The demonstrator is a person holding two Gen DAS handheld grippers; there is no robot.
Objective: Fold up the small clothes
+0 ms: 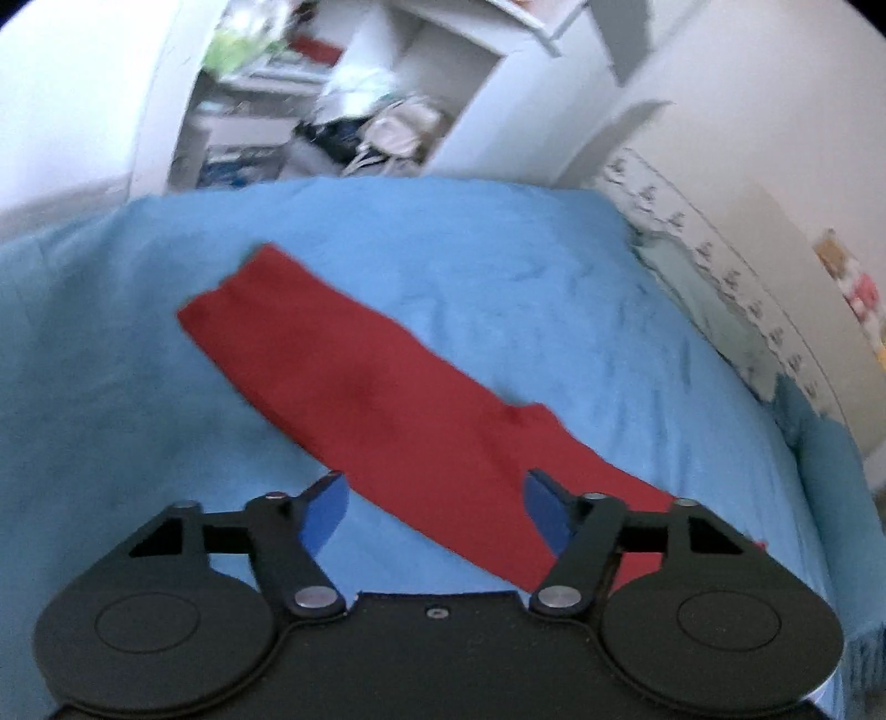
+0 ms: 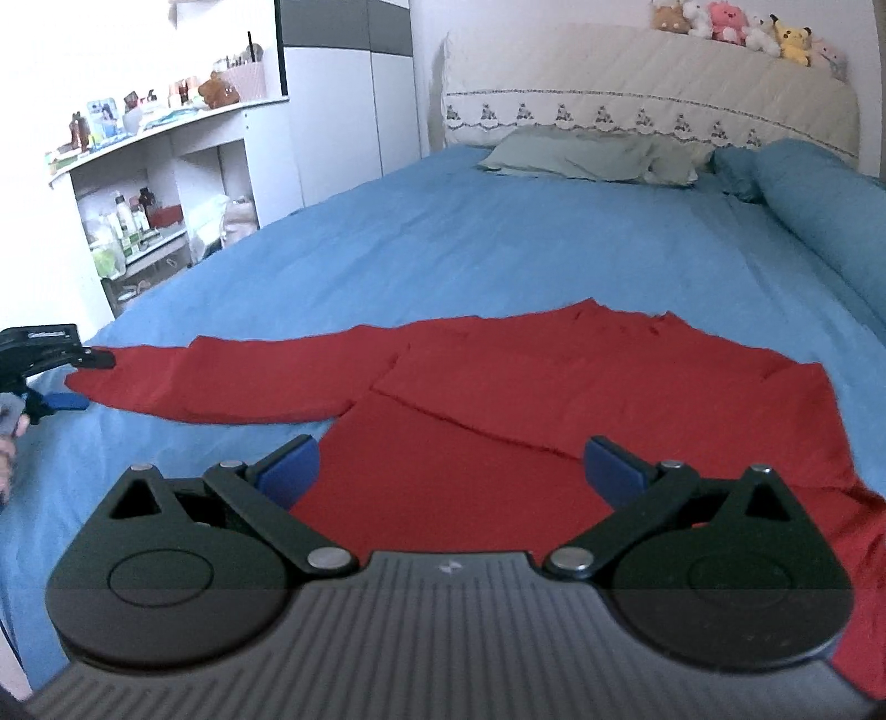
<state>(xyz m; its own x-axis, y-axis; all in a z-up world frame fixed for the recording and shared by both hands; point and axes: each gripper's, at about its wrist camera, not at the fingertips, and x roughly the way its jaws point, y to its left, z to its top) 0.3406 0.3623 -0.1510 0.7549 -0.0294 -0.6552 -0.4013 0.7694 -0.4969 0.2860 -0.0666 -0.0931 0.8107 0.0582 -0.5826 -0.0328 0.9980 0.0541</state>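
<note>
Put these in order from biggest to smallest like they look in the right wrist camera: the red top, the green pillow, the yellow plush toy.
1. Red top, biggest, though it lies nearest the camera, which helps.
2. Green pillow, far back by the headboard, so it looks smaller than it really is.
3. Yellow plush toy, smallest and farthest away.

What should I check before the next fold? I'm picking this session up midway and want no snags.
1. Red shirt lies flat on the blue bedsheet: ok.
2. Left sleeve stretched straight out: ok.
3. Right sleeve already folded across the body: ok.
4. Left gripper open, nothing pinched: ok.
5. Right gripper open, clear of cloth: ok.
6. Lower hem even: cannot tell, hidden behind the right gripper.
</note>
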